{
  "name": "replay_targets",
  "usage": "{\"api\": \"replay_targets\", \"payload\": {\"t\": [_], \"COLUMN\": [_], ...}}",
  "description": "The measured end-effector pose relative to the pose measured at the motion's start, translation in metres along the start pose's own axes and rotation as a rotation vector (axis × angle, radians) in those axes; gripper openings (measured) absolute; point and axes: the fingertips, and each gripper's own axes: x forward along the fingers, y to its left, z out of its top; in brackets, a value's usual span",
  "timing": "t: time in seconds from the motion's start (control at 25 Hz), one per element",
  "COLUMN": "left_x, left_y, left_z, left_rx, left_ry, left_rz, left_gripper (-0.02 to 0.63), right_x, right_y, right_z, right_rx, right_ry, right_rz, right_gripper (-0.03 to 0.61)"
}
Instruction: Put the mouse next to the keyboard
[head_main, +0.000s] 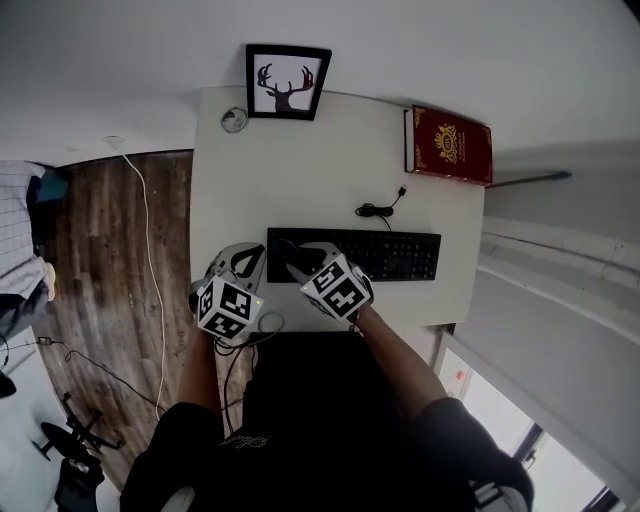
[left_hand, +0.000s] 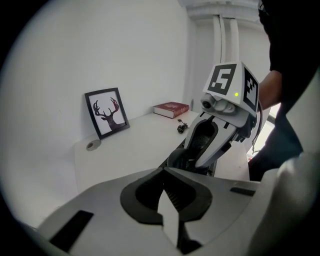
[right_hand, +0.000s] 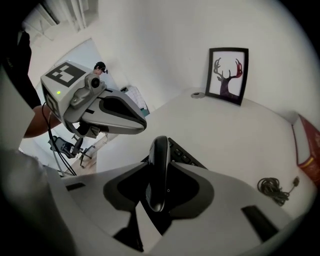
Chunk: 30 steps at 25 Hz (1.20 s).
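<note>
black mouse (right_hand: 159, 172) stands on edge, clamped in the right gripper (head_main: 302, 266) over the keyboard (head_main: 390, 255)'s left end. left gripper (left_hand: 165, 200) is closed and empty. the mouse should go low to bare desk (head_main: 300, 170) beside the keyboard, turned flat before release.

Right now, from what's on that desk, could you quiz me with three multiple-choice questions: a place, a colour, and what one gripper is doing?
1. Where on the desk is the book?
A. far right corner
B. near left corner
C. centre

2. What colour is the keyboard?
A. white
B. red
C. black

3. What are the right gripper's fingers doing?
A. spread wide, empty
B. closed on the mouse
C. closed on the book

Answers: A, it lies at the far right edge; C, keys and frame are black; B, the mouse stands on edge between the fingers.
</note>
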Motion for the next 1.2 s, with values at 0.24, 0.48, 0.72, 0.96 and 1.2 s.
{"api": "replay_targets", "payload": {"t": [0.24, 0.48, 0.72, 0.96, 1.2], "left_x": [0.002, 0.010, 0.018, 0.035, 0.046], "left_y": [-0.004, -0.016, -0.035, -0.052, -0.076], "left_z": [0.009, 0.023, 0.040, 0.060, 0.078], "left_rx": [0.036, 0.072, 0.126, 0.168, 0.220], "left_ry": [-0.012, -0.030, -0.052, -0.051, -0.052], "left_rz": [-0.011, -0.049, -0.104, -0.116, -0.150], "left_gripper": [0.000, 0.000, 0.000, 0.000, 0.000], "right_x": [-0.024, -0.047, -0.070, -0.087, -0.107], "right_y": [-0.010, -0.023, -0.033, -0.048, -0.061], "right_z": [-0.001, -0.006, -0.022, -0.030, -0.043], "right_rx": [-0.139, -0.256, -0.245, -0.186, -0.190], "right_ry": [-0.017, -0.019, -0.006, -0.014, -0.016], "right_rz": [-0.112, -0.236, -0.294, -0.363, -0.425], "right_gripper": [0.140, 0.138, 0.138, 0.138, 0.137]}}
